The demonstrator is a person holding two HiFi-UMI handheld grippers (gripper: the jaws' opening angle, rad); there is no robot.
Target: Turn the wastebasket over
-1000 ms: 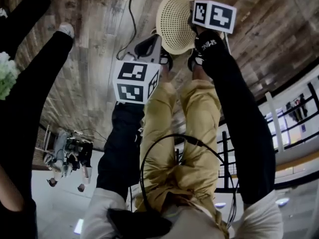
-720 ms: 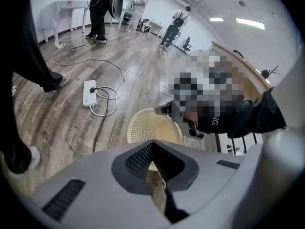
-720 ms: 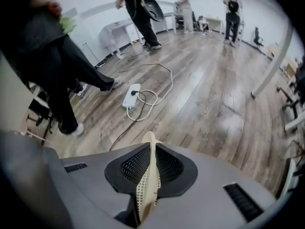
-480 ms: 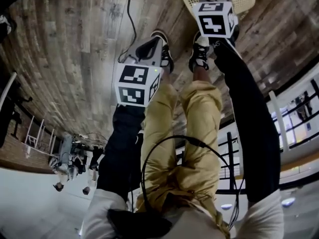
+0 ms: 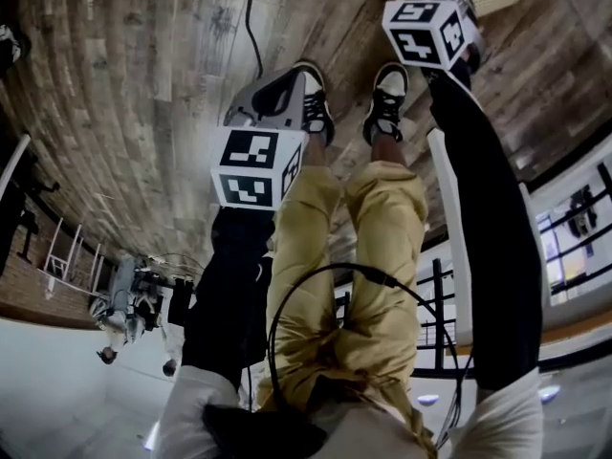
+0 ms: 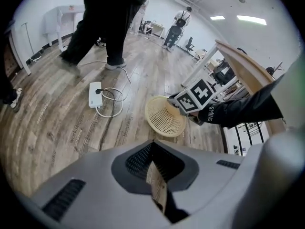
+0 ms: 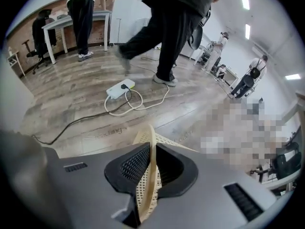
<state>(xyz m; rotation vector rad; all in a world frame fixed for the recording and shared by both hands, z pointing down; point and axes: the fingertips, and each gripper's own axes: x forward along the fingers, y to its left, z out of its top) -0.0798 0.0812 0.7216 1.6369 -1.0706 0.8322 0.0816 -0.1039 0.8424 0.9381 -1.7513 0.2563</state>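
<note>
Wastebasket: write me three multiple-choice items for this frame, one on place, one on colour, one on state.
1. In the left gripper view, the wastebasket lies where from the white power strip? A to its right; B to its left; C on top of it.
2. Wastebasket colour? A black; B cream; C blue.
3. The right gripper is: A open and empty; B shut on a cable; C shut on the wastebasket's rim.
Key: 1 A, the strip sits to its left; 2 B, its mesh looks cream in every view; 3 C, the rim runs pinched between the jaws in the right gripper view.
</note>
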